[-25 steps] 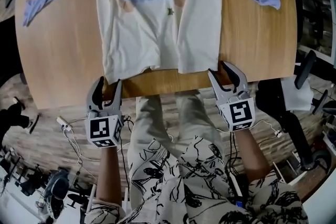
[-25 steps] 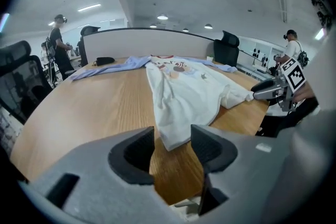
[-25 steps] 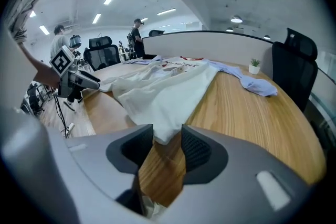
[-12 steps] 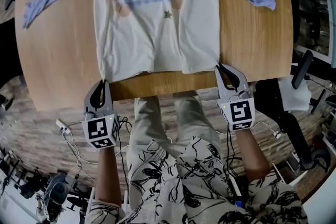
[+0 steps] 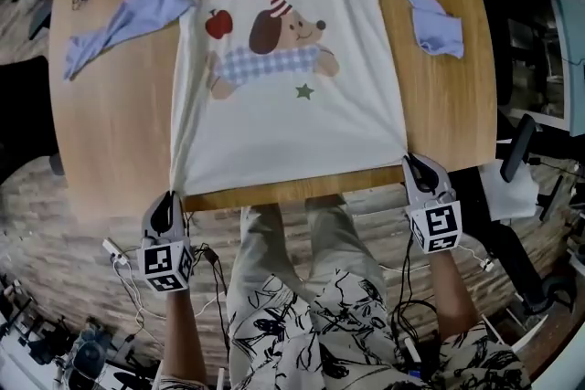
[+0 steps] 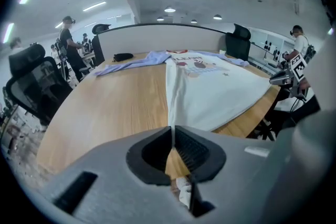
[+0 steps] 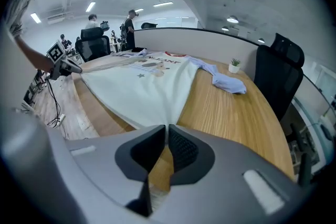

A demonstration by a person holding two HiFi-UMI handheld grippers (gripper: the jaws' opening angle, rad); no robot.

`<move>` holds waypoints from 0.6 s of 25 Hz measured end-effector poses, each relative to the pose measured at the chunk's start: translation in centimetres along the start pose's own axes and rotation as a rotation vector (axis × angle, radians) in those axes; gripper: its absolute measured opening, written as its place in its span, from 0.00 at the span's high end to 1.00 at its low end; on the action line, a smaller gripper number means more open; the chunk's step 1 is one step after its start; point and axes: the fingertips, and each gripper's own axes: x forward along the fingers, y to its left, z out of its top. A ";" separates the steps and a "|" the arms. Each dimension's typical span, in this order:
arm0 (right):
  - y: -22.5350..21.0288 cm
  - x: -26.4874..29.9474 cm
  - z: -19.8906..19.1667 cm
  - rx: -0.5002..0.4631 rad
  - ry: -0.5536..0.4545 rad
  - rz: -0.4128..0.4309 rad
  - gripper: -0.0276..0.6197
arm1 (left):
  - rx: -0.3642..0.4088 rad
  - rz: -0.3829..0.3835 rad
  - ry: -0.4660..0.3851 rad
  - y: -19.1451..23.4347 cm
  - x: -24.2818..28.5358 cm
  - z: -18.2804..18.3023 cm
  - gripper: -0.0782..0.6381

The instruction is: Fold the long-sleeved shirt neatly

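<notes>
Tightly, shirt (image 5: 291, 137) hem btwn fingers (image 5: 163, 213)

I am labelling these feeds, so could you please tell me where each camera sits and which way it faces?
Head view: on the person's head, facing steeply down at the shirt on the table; forearms, patterned trousers, left gripper and right gripper show.
Left gripper view: on the left gripper, looking along its shut fingers, which pinch the hem, across the shirt.
Right gripper view: on the right gripper, likewise, from the other hem corner.
Shared: each gripper view shows the opposite gripper.
</notes>
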 end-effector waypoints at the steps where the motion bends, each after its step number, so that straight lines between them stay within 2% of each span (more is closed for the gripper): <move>1: 0.3 -0.2 -0.7 0.007 0.007 -0.001 0.91 | -0.018 0.004 0.006 -0.3 -0.2 -0.8 0.85; 6: 0.5 -0.3 -1.4 0.025 0.026 -0.010 0.91 | -0.075 0.015 0.019 -0.1 -0.2 -1.3 0.85; 10: 0.6 0.3 -1.5 0.023 0.033 0.007 0.90 | -0.074 0.029 0.017 0.2 -0.2 -1.2 0.85; 11: 0.7 0.4 -1.6 0.029 0.040 0.017 0.89 | -0.079 0.026 0.016 0.2 -0.1 -1.2 0.82; 12: 0.7 0.3 -1.8 0.040 0.050 0.032 0.83 | -0.090 0.014 0.014 0.0 -0.1 -1.2 0.70; 14: 0.5 -0.4 -1.9 0.078 0.057 0.070 0.61 | -0.100 -0.022 0.008 -0.7 -0.3 -0.9 0.41; 15: 0.2 -1.0 -1.7 0.098 0.051 0.084 0.55 | -0.087 -0.030 0.007 -0.9 -0.6 -0.5 0.34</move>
